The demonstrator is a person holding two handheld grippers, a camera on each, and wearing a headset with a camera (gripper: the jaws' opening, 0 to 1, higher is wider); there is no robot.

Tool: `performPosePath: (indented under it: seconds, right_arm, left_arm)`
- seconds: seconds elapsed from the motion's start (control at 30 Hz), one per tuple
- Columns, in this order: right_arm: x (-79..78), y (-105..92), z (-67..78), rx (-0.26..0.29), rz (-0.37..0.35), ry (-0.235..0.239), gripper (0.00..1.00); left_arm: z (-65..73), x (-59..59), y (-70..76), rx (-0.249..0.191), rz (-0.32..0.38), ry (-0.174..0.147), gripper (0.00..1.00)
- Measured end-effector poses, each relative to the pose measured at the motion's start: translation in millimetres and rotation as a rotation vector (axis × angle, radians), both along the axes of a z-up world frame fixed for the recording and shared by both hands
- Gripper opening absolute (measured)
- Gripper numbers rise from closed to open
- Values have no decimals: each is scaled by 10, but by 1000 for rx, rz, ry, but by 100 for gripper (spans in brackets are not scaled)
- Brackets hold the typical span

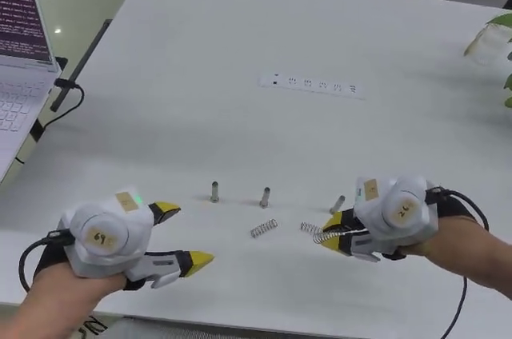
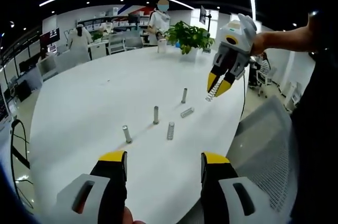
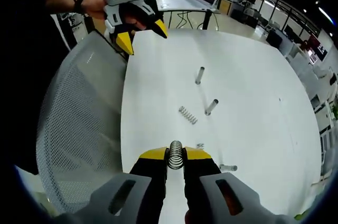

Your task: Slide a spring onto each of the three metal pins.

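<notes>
Right gripper view gives the clearest evidence of the hold. The right gripper (image 3: 176, 155) has its jaws pressed onto a held spring (image 3: 175, 155), which is pinched crosswise between the yellow tips with its coil end facing the camera. Head view shows that spring from the side, sticking out leftward from the tips just beside the right pin (image 1: 338, 204). Left gripper view adds that this gripper is in the air over the near edge of the table (image 1: 240, 51).

The left gripper (image 1: 190, 235) has its jaws spread wide with nothing between them, as its own view confirms. It sits at the near edge, apart from the left pin (image 1: 214, 192).

Left pin, middle pin (image 1: 265, 197) and right pin form a row. Left gripper view shows all three upright and bare.

A loose spring (image 1: 263, 228) lies flat on the table on the near side of the middle pin. A second spring (image 1: 310, 229) lies just beside the right gripper's tips. Right gripper view shows only a small part of that second spring, beyond the held one.

Head view alone shows a power strip (image 1: 312, 84) farther up the table. A laptop (image 1: 20, 35) is at the left and a plant (image 1: 500, 35) at the right. Both gripper views show a mesh chair (image 3: 79, 129) at the table's near edge.
</notes>
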State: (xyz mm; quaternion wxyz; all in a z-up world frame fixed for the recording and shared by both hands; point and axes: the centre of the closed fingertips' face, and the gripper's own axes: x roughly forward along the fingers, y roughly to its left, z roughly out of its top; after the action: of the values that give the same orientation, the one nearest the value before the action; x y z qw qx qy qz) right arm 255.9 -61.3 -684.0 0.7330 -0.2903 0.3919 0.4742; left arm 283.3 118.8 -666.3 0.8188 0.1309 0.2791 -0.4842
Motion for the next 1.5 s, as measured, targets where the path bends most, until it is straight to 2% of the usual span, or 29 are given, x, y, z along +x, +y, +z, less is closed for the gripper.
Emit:
performPosePath:
  seconds: [0.33,0.47,0.83,1.3,1.5]
  right_arm:
    - [202,168,37,-5,25,-6,9]
    - [270,240,25,-5,40,-3,9]
    - [410,458,-48,-17,85,17,9]
    - [630,782,-110,12,80,33,9]
    - [786,922,-130,13,73,28,9]
  left_arm:
    - [24,40,173,-4,52,-5,59]
    - [6,24,215,-7,65,4,61]
    - [7,23,228,-27,84,10,62]
    - [-28,16,252,-36,88,17,61]
    - [-33,27,298,-39,95,18,61]
